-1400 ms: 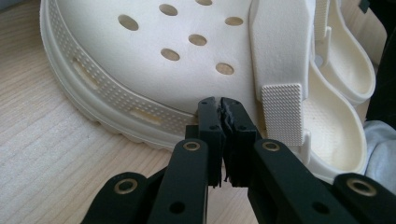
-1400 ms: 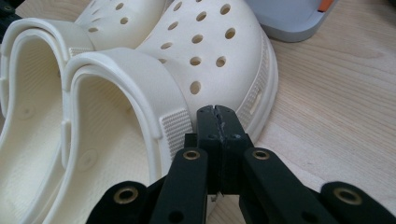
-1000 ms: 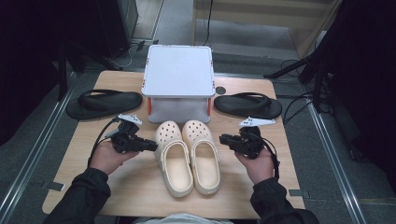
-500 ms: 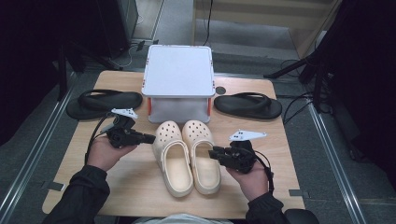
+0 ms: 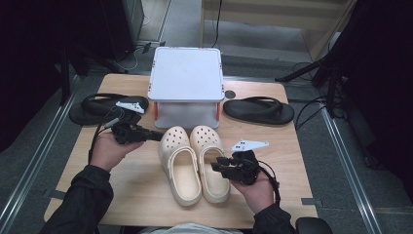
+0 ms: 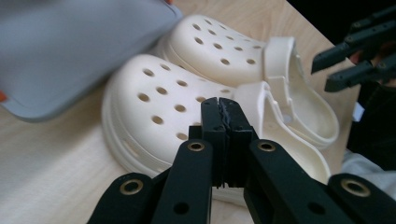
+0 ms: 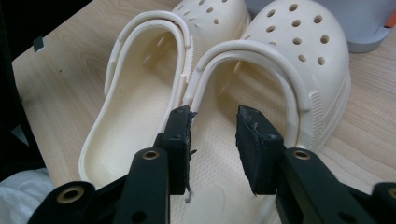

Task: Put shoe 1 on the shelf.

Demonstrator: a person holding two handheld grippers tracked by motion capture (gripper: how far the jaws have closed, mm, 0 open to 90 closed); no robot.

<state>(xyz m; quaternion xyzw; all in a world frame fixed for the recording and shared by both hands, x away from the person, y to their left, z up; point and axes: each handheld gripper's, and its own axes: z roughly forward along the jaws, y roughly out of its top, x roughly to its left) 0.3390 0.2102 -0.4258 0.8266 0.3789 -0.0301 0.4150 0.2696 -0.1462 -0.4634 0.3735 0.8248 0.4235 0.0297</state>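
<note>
Clogs sit mid-worktop (image 5: pixel 141 195), toes to the grey box (image 5: pixel 185 78), long axes running toward the person. Right tongs (image 5: pixel 217 167) (jaws just been opening, nothing gripped) hover over the right clog (image 5: pixel 210 161) heel, nearest. Left tongs (image 5: pixel 158 136) clenched empty beside the left clog (image 5: pixel 180 168) toe.

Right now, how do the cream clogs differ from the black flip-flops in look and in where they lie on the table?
The cream clogs are closed at the toe and pierced with round holes; the black flip-flops are flat and open, with thin straps. The clogs lie side by side in front of the grey box; the flip-flops lie apart, one at each side of the box. The clogs point away from the person; the flip-flops lie crosswise. Both pairs rest sole-down on the wooden table.
</note>
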